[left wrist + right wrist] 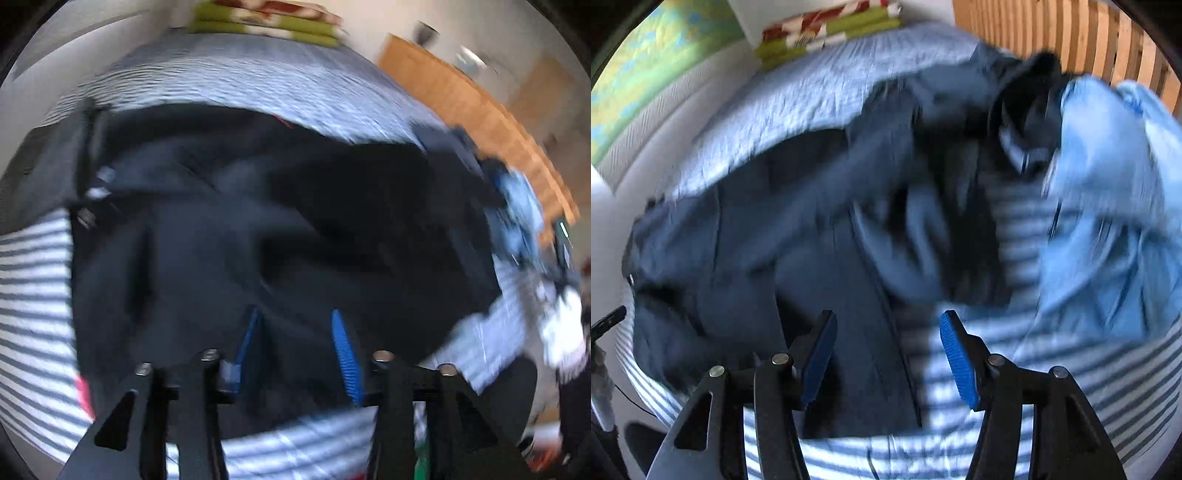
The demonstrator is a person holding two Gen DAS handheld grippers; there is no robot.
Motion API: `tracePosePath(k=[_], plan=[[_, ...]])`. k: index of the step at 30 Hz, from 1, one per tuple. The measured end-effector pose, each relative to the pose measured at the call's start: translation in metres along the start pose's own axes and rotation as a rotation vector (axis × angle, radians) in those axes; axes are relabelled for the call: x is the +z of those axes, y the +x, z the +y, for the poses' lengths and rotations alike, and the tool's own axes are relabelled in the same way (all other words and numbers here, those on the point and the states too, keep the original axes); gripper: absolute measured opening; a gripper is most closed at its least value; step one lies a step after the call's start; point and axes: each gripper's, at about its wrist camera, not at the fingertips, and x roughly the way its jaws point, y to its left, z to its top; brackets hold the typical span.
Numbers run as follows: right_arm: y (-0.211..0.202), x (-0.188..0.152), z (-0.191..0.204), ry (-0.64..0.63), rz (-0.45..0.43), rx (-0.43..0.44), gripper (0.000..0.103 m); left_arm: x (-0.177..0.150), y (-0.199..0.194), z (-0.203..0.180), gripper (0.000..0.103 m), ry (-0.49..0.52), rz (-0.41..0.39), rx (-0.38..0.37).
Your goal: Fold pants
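Note:
Dark navy pants (258, 221) lie rumpled across a bed with a striped blue-and-white cover (33, 288). In the left wrist view my left gripper (295, 317) hangs just above the dark cloth, its blue pads apart and nothing pinched between them. In the right wrist view the same pants (775, 258) spread from the left to the middle. My right gripper (886, 321) stands open over the pants' near edge, where cloth meets the striped cover (979, 369). Both pictures are motion-blurred.
A pile of light blue garments (1115, 221) lies at the right of the bed, with a dark garment (1034, 96) behind it. A wooden slatted headboard (1071, 37) runs along the right. Folded green, red and white bedding (827, 29) sits at the far end, beside a white wall.

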Motion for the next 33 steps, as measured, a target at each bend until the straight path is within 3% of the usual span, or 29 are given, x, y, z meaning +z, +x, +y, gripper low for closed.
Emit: tracePosePath(k=[2, 5, 9, 10, 12, 13, 15, 16, 19, 21, 25, 26, 28, 30, 33], plan=[[0.013, -0.008, 0.000, -0.001, 0.017, -0.012, 0.056, -0.029, 0.006, -0.026, 0.067, 0.064, 0.034, 0.009], [0.032, -0.014, 0.004, -0.003, 0.053, -0.010, 0.056, -0.054, 0.016, -0.061, 0.069, 0.156, 0.047, 0.032], [0.037, -0.020, 0.021, -0.018, 0.027, -0.061, 0.061, -0.065, 0.040, -0.099, 0.074, 0.296, 0.028, 0.149], [0.035, -0.022, 0.025, -0.025, 0.026, -0.064, 0.052, -0.066, 0.051, -0.106, 0.074, 0.329, 0.029, 0.205], [0.028, -0.027, 0.033, -0.060, 0.024, -0.093, 0.018, -0.065, 0.067, -0.110, 0.074, 0.367, 0.025, 0.300], [0.019, -0.029, 0.033, -0.056, 0.026, -0.059, 0.012, -0.064, 0.072, -0.110, 0.071, 0.369, 0.021, 0.316], [-0.006, -0.029, 0.027, -0.027, -0.030, -0.050, 0.011, -0.060, 0.080, -0.107, 0.040, 0.369, 0.028, 0.338], [-0.022, -0.029, 0.022, -0.011, -0.068, -0.047, 0.011, -0.059, 0.084, -0.105, 0.023, 0.359, 0.048, 0.331], [-0.078, -0.029, -0.004, 0.103, -0.142, 0.074, 0.010, -0.057, 0.072, -0.101, 0.012, 0.315, 0.040, 0.265], [-0.113, -0.033, -0.009, 0.121, -0.192, 0.109, 0.010, -0.058, 0.051, -0.107, 0.011, 0.306, 0.030, 0.211], [-0.146, -0.046, -0.014, 0.086, -0.238, -0.011, 0.010, -0.075, 0.007, -0.133, 0.014, 0.372, 0.013, 0.098], [-0.144, -0.055, -0.021, 0.093, -0.199, -0.068, 0.010, -0.080, 0.002, -0.136, 0.024, 0.378, 0.053, 0.040], [-0.124, -0.061, -0.022, 0.035, -0.124, -0.218, 0.013, -0.086, -0.002, -0.131, 0.027, 0.341, 0.122, -0.057], [-0.112, -0.066, -0.026, 0.018, -0.090, -0.322, 0.023, -0.086, -0.010, -0.113, 0.026, 0.278, 0.128, -0.072], [-0.121, -0.065, -0.025, 0.004, -0.139, -0.369, 0.023, -0.078, -0.031, -0.071, 0.026, 0.158, 0.059, -0.036]])
